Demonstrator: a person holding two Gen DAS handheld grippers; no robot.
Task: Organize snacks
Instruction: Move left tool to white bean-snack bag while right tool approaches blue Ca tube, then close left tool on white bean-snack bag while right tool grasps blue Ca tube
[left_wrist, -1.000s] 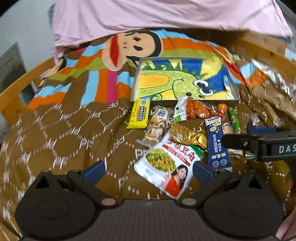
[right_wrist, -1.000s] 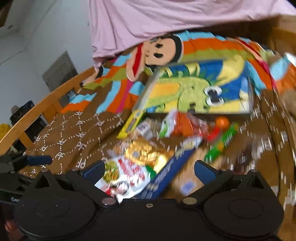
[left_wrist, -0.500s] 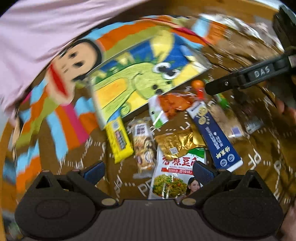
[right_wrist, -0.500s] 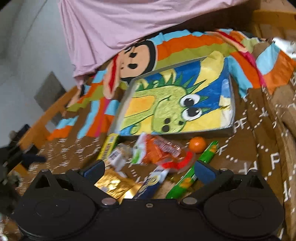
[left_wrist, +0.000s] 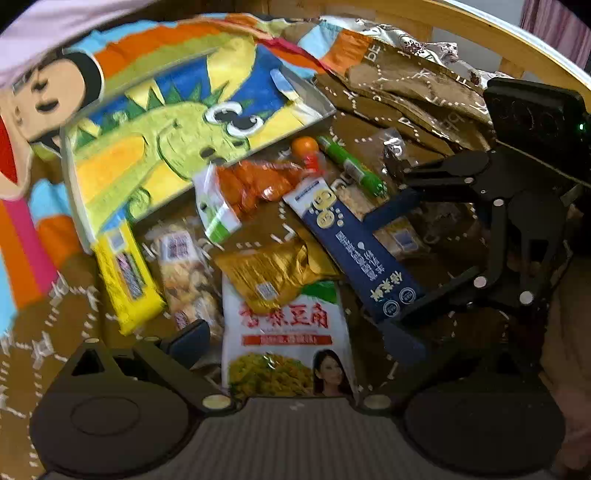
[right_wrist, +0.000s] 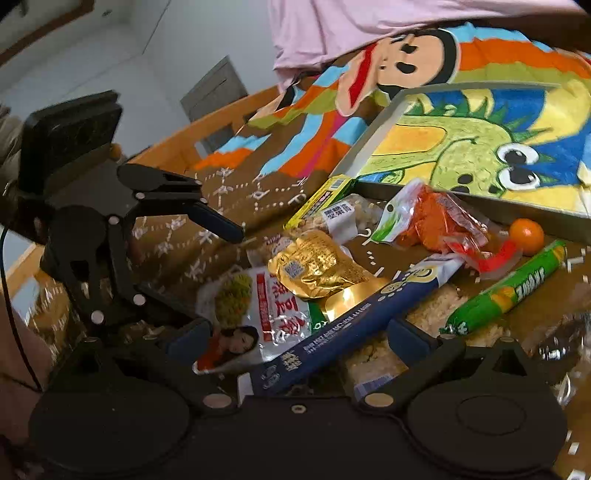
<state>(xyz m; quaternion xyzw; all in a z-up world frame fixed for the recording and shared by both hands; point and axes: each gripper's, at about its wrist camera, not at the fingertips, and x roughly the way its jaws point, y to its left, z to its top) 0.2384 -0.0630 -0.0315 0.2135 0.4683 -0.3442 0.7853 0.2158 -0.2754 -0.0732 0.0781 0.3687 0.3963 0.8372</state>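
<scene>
My left tongs (left_wrist: 295, 343) hung spread wide over the white green-bean pouch (left_wrist: 288, 350), which lay on the brown patterned blanket (left_wrist: 55, 325) with nothing gripped between the blue pads. My right tongs (right_wrist: 299, 339) were likewise spread, straddling the near end of the long navy packet (right_wrist: 354, 325) without closing on it; in the left wrist view they reached in from the right around that same packet. The snacks sat in a loose heap just in front of the dinosaur-print tray (right_wrist: 373, 136): a gold foil pouch (left_wrist: 269, 269) overlapping the white pouch's top, a yellow bar (left_wrist: 125, 273) and a clear nut pack (left_wrist: 184, 273) to its left, an orange bag (right_wrist: 436, 221), a small orange ball (right_wrist: 526, 230) and a green sausage stick (right_wrist: 506, 291) nearer the tray's front wall.
</scene>
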